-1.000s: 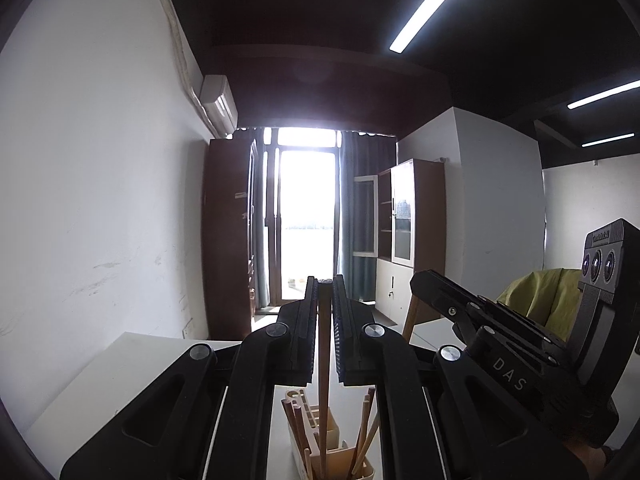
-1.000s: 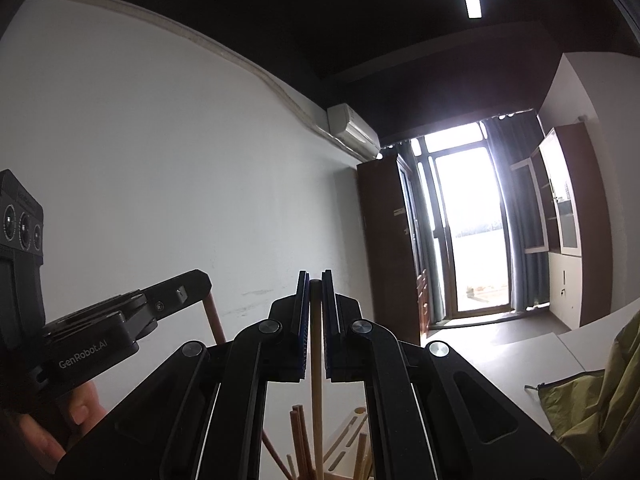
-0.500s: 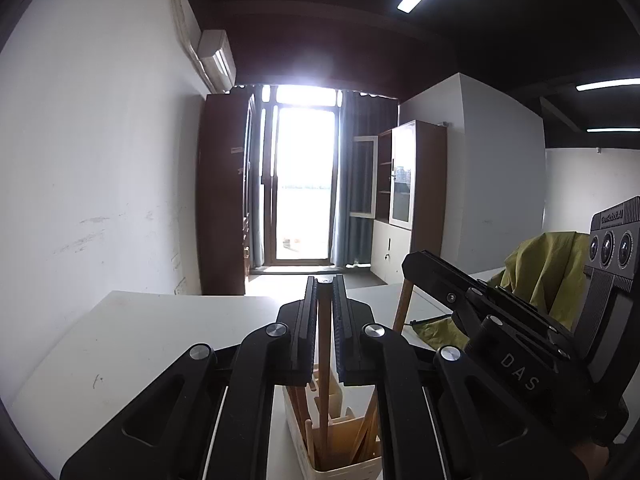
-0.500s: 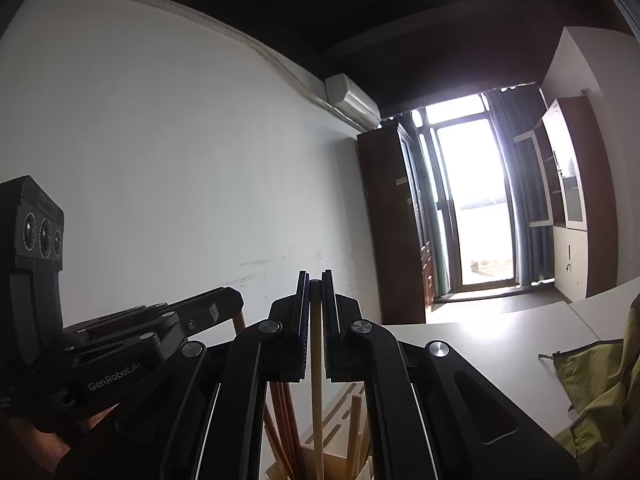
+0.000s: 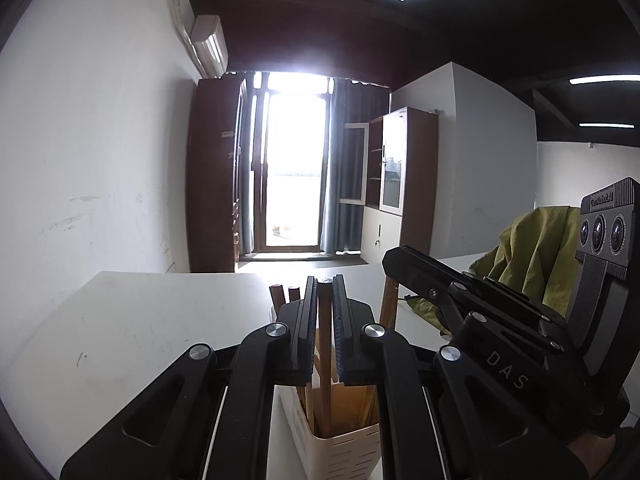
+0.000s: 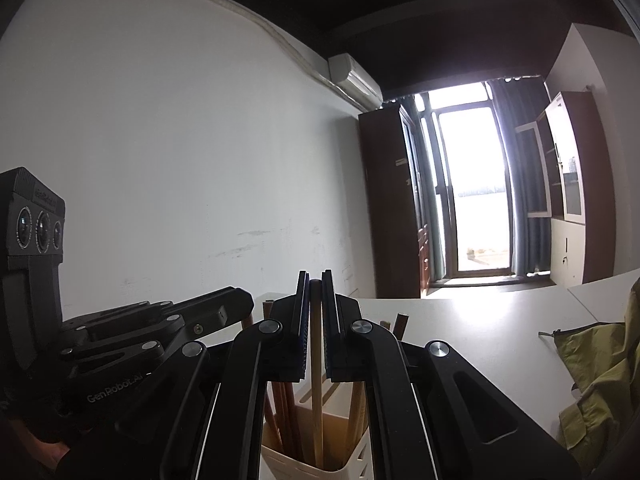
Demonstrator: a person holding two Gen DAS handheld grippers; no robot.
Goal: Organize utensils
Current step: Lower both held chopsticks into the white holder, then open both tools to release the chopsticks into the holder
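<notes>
Wooden chopstick (image 5: pixel 325 344) clamped upright in the left gripper (image 5: pixel 323 320), lower end inside the cream holder (image 5: pixel 340 448); right gripper (image 6: pixel 315 320) likewise pinches a paler chopstick (image 6: pixel 317 400) over the same holder. Risk: both tips entering together may jam against sticks already standing in the holder (image 6: pixel 286 412), or the two gripper bodies, close beside each other above it, may knock. Olive cloth (image 5: pixel 532 256) lies right of the holder, clear of it.

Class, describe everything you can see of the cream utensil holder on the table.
The utensil holder is a cream container, apparently plastic, with slotted walls, standing upright on the white table. Wooden dividers show inside. Several brown wooden sticks stand in it, and both grippers' clamped sticks reach into it. Its base is out of view.
</notes>
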